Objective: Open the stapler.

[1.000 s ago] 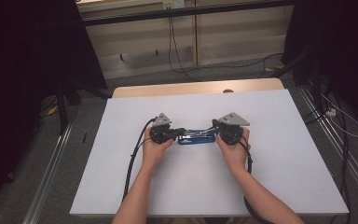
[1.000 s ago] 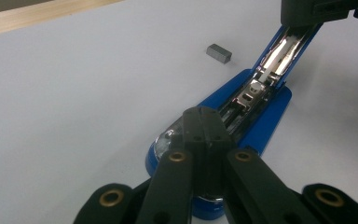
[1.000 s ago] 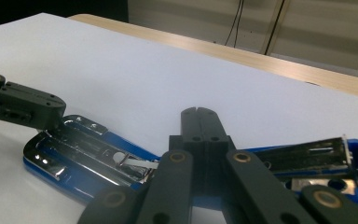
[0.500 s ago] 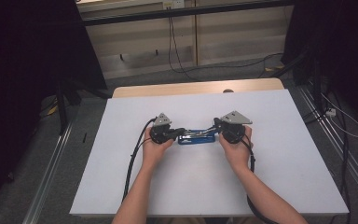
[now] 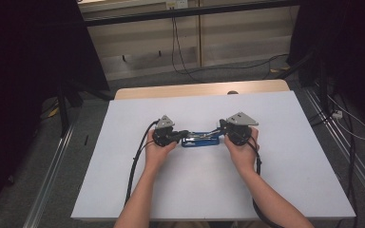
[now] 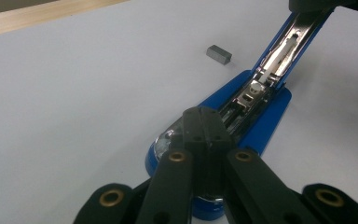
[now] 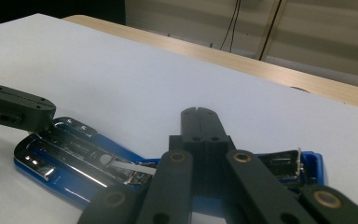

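Observation:
A blue stapler (image 5: 199, 139) lies opened flat on the white table top (image 5: 290, 180), between my two grippers. My left gripper (image 5: 184, 134) is shut, and its closed tips (image 6: 200, 114) rest over the chrome end of the stapler (image 6: 261, 116); nothing is between the jaws. My right gripper (image 5: 218, 129) is shut too, its tips (image 7: 199, 112) standing over the other blue end of the stapler (image 7: 74, 154). In the right gripper view the left gripper (image 7: 18, 109) touches the far chrome rail. A small grey block of staples (image 6: 219, 53) lies on the table beside the stapler.
A wooden table edge (image 5: 195, 89) runs behind the white top. Black cables (image 5: 135, 161) trail from the grippers along both forearms. Metal rails (image 5: 52, 190) and floor cables (image 5: 351, 128) flank the table.

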